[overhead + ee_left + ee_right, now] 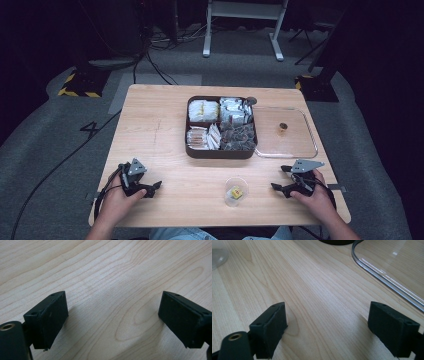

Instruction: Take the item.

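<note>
**Both grippers open and empty at the near edge**

Jaws on both grippers stand wide apart with nothing between them. Looking along the left gripper (pixel 112 322), only bare wood grain of the table (pixel 105 272) lies between its two black pads. The right gripper (pixel 327 327) is just as open, and between its pads there is likewise only tabletop.

From the high view, the left gripper (pixel 141 186) rests low over the near left part of the table (pixel 150 130), held in the person's left hand (pixel 117 202). The right gripper (pixel 282 180) sits at the near right, held in the right hand (pixel 315 200). Both point inward, toward each other.

Between the two, near the front edge, stands a small clear plastic cup (pixel 236 191) with something yellow inside; neither gripper touches it. Its rim shows at the top left corner of the right gripper view (pixel 218 256).

Farther back sits a dark four-compartment tray (pixel 221 152) filled with wrapped packets. A clear lid (pixel 286 132) lies flat on the table just beside the tray's right side; its curved edge appears ahead of the right gripper (pixel 384 277), apart from the jaws.
</note>
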A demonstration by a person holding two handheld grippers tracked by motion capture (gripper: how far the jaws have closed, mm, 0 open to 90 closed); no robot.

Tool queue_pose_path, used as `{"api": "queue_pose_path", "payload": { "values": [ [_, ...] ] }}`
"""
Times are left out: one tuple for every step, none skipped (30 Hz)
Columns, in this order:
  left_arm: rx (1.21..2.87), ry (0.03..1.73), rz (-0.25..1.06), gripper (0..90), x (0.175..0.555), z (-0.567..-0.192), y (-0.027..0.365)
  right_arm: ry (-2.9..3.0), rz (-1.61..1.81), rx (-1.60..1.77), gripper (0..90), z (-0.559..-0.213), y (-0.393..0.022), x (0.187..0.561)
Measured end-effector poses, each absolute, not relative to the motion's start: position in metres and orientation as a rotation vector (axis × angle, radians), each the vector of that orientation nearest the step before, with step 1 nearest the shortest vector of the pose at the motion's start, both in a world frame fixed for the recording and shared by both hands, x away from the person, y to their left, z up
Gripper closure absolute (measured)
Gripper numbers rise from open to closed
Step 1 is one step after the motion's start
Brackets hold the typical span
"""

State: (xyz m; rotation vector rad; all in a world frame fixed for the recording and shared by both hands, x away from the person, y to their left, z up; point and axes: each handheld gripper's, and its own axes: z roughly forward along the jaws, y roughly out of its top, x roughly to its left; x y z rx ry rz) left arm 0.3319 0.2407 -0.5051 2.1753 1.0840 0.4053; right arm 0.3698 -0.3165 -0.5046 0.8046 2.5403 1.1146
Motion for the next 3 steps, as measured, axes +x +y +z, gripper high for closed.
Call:
{"api": "queue_pose_path", "payload": {
  "values": [
    [2.175, 1.084, 0.405, 9.4, 0.3319, -0.5051, 0.2407, 2.539, 1.113, 0.807, 15.1, -0.5046, -0.3164, 0.3697],
    [2.175, 1.084, 0.405, 9.4, 0.3319, -0.5051, 0.2407, 2.539, 1.112, 0.81, 15.0, -0.5046, -0.3164, 0.3696],
    [2.175, 1.084, 0.405, 9.4, 0.3319, -0.5051, 0.2407, 2.539, 1.112, 0.81, 15.0, -0.5046, -0.3164, 0.3696]
  ]
}}
